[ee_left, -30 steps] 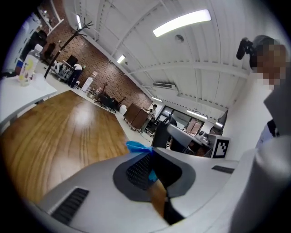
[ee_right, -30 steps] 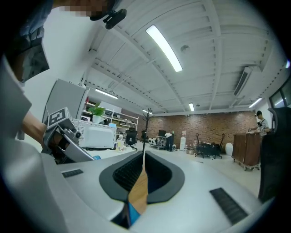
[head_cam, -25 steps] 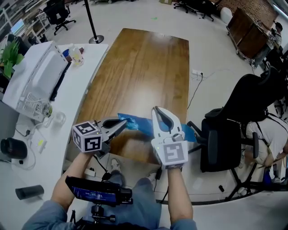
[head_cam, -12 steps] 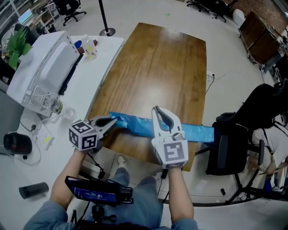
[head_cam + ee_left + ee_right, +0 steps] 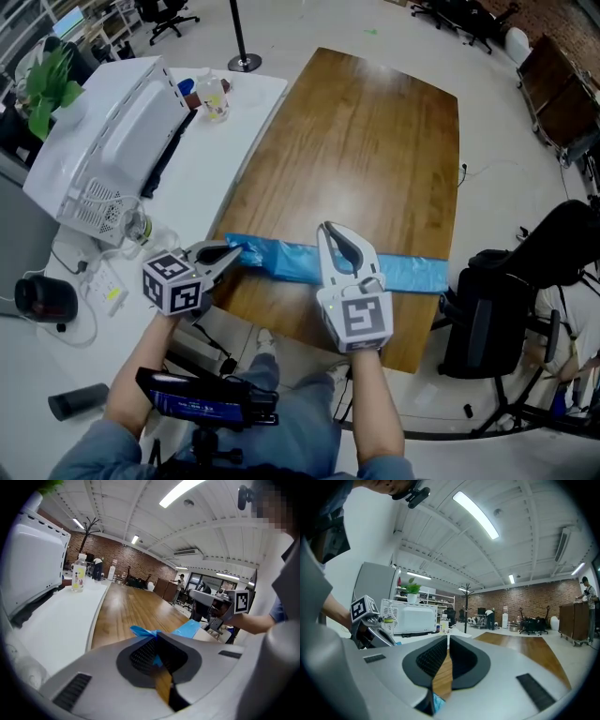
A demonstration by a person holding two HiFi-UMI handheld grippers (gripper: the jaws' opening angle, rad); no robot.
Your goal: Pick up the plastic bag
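Left tongs (image 5: 232,251) are pressed together with the crumpled end of the blue plastic bag (image 5: 412,274) pinched between them, right at the wooden counter's (image 5: 375,141) left edge, close to the near-left corner. Right tongs (image 5: 328,231) are pressed together too, parked over the middle of the bag with a bit of blue showing underneath, but I can't tell if they've actually got any of it. The bag runs as a long strip along the counter's near edge, almost reaching the right edge.
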